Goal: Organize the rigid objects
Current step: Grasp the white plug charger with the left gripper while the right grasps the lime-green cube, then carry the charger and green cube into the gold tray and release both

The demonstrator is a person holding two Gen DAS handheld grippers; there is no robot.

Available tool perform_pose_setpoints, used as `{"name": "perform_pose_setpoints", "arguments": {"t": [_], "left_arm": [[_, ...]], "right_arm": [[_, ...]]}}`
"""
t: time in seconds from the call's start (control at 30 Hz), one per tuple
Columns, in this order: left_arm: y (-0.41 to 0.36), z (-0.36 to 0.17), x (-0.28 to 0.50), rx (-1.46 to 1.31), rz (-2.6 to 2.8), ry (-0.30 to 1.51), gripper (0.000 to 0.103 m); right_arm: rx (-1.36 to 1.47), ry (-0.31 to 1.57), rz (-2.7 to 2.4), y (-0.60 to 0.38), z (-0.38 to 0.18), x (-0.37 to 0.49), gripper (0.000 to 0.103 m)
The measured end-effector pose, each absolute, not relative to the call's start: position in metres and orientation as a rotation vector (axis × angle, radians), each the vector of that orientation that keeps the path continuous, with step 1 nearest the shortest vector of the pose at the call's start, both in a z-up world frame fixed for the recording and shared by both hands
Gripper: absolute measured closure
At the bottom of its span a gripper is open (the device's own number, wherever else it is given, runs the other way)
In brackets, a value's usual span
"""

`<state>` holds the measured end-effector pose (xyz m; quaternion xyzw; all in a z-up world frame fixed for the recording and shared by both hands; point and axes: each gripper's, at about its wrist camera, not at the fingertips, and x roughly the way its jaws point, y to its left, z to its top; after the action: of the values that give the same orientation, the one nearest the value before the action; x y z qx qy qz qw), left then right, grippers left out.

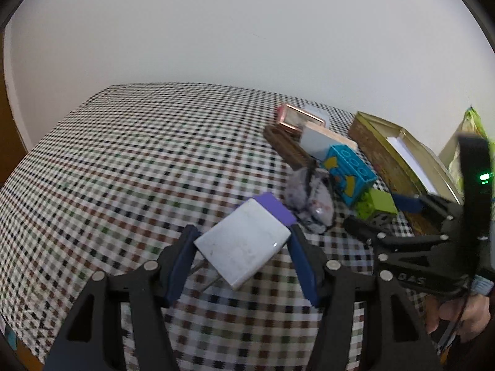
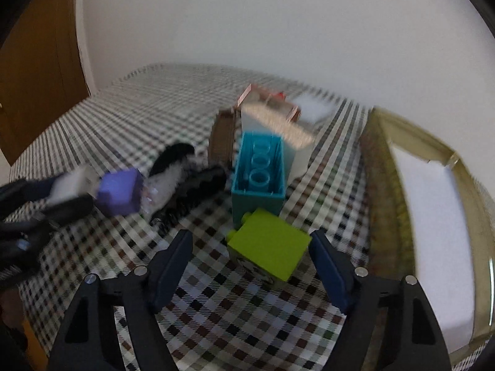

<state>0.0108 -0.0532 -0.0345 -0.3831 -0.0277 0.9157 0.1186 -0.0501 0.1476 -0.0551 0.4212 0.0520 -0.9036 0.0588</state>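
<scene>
The left gripper point(image 1: 241, 249) is clamped on a white charger point(image 1: 243, 242) with a purple end, its blue pads pressing both sides and the metal prongs pointing down toward the checked tablecloth point(image 1: 130, 167). The charger hangs above the cloth, just near and left of a crumpled black-and-white wrapper point(image 1: 312, 204).

The right gripper point(image 2: 250, 266) has its jaws apart around a lime-green block point(image 2: 269, 247) that lies on the cloth. The right pad stands just beside the block's edge and the left pad is well clear of it; whether the right pad touches is too blurred to tell. No earlier view is at hand for how the jaws got there.

Just beyond the green block lies a blue building brick point(image 2: 258, 173) on its side, its hollow underside showing round tubes. Behind it a white box point(image 2: 278, 133) leans, with a brown ridged piece point(image 2: 221, 142) to its left and a pink-framed case point(image 2: 269, 99) farther back.

At the right an open gold tin point(image 2: 386, 167) with a white lining sits on the cloth, close to the green block. A hand point(image 1: 464, 315) grips the right tool's handle in the left wrist view.
</scene>
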Motion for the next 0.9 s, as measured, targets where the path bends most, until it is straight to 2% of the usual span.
{"name": "perform_pose_setpoints", "arguments": {"t": [0.07, 0.1, 0.33, 0.57, 0.7, 0.9], "left_arm": [[-0.058, -0.031, 0.013, -1.110, 2.695, -0.076, 0.044], [-0.060, -0.029, 0.014, -1.103, 2.708, -0.069, 0.044], [-0.054, -0.024, 0.015, -1.082, 2.721, -0.045, 0.044], [-0.018, -0.005, 0.017, -0.987, 2.681, 0.007, 0.044], [0.019, 0.008, 0.021, -0.911, 2.633, 0.041, 0.044], [0.082, 0.019, 0.018, -0.838, 2.524, 0.064, 0.044]], "right_arm": [[1.291, 0.099, -2.709, 0.154, -0.058, -0.055, 0.036], [1.283, 0.094, -2.720, 0.156, -0.057, -0.055, 0.051], [1.230, 0.048, -2.712, 0.162, -0.050, -0.041, 0.050], [0.899, -0.152, -2.872, 0.208, -0.001, 0.009, 0.050], [0.769, -0.089, -3.091, 0.248, 0.019, 0.025, 0.050], [0.821, -0.127, -3.245, 0.315, 0.021, 0.032, 0.050]]}}
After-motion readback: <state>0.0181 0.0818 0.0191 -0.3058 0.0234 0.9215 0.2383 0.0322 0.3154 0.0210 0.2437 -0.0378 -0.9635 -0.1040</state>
